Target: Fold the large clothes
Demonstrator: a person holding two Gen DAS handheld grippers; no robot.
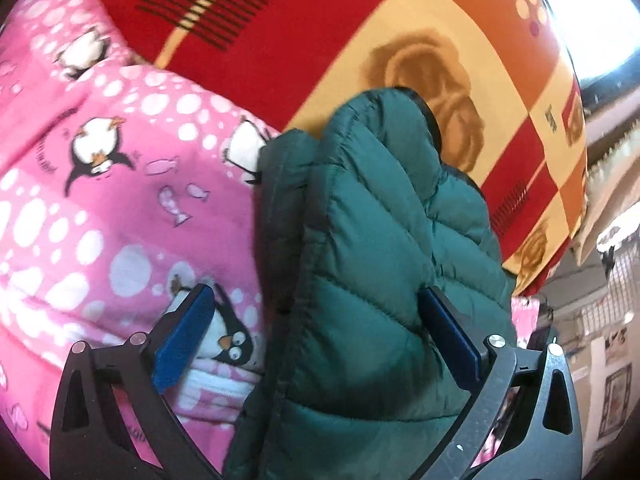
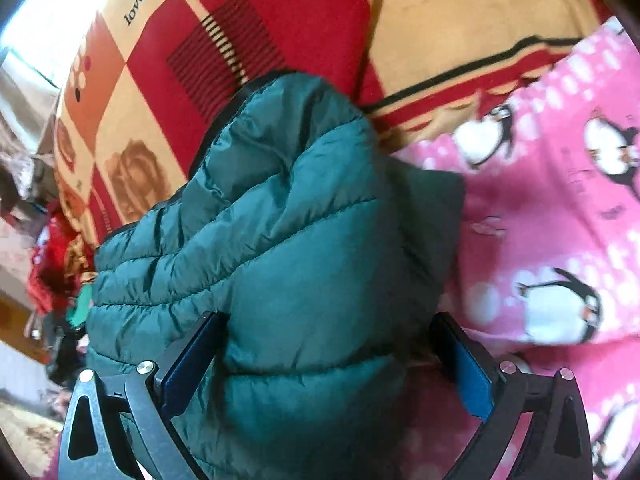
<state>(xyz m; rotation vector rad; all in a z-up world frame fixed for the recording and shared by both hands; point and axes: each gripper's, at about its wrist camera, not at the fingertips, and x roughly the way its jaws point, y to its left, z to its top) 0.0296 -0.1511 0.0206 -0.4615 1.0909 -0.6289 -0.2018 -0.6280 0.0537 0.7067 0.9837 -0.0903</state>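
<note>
A dark green quilted puffer jacket (image 1: 372,240) lies bunched on a pink penguin-print fleece (image 1: 100,184). In the left wrist view my left gripper (image 1: 316,308) stands wide open, its right blue pad against the jacket and its left pad over the pink fleece. In the right wrist view the jacket (image 2: 288,240) bulges up between the fingers of my right gripper (image 2: 328,344), which is open around a thick fold of it. The pink fleece (image 2: 560,220) lies to the right. The jacket's lower part is hidden under the grippers.
A red, orange and cream patterned bedspread (image 1: 320,32) covers the bed behind the clothes and also shows in the right wrist view (image 2: 168,60). The bed edge drops off at the right of the left view, with room clutter (image 1: 608,340) beyond. A bright window (image 1: 600,20) is far right.
</note>
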